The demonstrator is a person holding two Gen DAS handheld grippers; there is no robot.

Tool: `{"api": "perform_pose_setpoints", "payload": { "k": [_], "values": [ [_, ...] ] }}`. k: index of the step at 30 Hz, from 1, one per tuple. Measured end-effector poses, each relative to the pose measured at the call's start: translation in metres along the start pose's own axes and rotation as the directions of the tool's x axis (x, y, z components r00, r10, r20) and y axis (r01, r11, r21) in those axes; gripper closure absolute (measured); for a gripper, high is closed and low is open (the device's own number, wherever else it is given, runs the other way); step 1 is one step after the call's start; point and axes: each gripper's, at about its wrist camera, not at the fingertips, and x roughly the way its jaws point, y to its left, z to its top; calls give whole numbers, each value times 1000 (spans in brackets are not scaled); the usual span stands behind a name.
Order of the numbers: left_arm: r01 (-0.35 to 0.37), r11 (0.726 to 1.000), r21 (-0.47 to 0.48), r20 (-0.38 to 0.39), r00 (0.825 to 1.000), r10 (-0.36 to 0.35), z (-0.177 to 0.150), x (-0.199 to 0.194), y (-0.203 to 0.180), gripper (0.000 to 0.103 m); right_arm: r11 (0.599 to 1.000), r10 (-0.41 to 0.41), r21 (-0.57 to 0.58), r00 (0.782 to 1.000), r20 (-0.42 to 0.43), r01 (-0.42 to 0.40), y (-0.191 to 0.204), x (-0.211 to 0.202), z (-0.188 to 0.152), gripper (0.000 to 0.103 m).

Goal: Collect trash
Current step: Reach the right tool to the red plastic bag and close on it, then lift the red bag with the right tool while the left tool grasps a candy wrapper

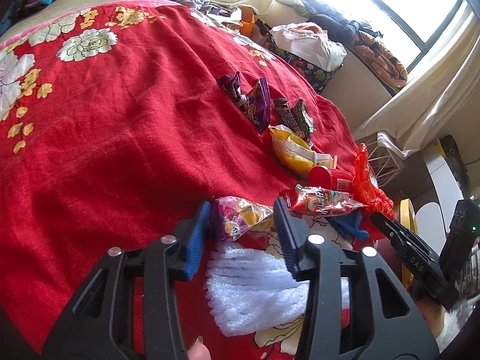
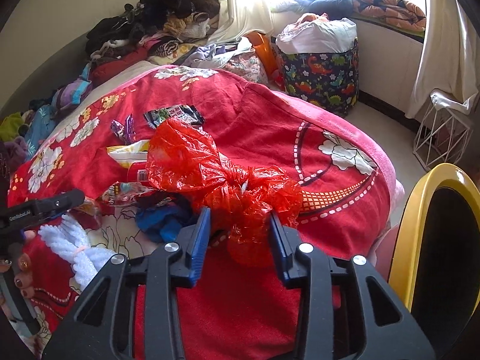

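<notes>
1. Left gripper is low over the red blanket, jaws closed in partway on a crinkly pink wrapper. The blue pads look like they're touching it on both sides, so I'd call it gripped.
2. Just under that gripper there's a piece of white foam lying on the blanket, not held by anything.
3. Right gripper has its jaws partly closed around the knotted bit of a red bag. The plastic bunches up between the pads and they seem to press on it.
4. The rest of the trash sits in a loose line on the blanket beyond the left gripper: a red snack packet, a red-capped tub, a yellow packet, a dark wrapper and a purple wrapper.
5. A blue rag is just left of the right gripper, touching the bag.
6. A yellow-rimmed bin stands off the bed's edge on the right, near the right gripper.
7. A dinosaur-print basket full of cloth is on the floor by the window, well apart from the trash.
</notes>
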Motion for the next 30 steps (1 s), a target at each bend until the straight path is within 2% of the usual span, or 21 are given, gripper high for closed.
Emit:
{"api": "perform_pose_setpoints", "payload": {
  "k": [5,14,16,30],
  "values": [
    [13,1000,18,20,1000,-13,2,-6,-3,80,1000,17,19,999,45,-18,0,-12,-1,73],
    [42,997,66,78,996,-47,12,-26,-22,83,998,29,44,994,107,-34,-2,-38,1,73],
    [41,995,88,91,995,-50,13,-30,-28,94,998,30,44,993,116,-35,-1,-43,1,73],
    [87,978,188,153,981,-117,19,-55,-68,94,997,56,38,981,187,-64,0,-77,1,74]
  ]
}}
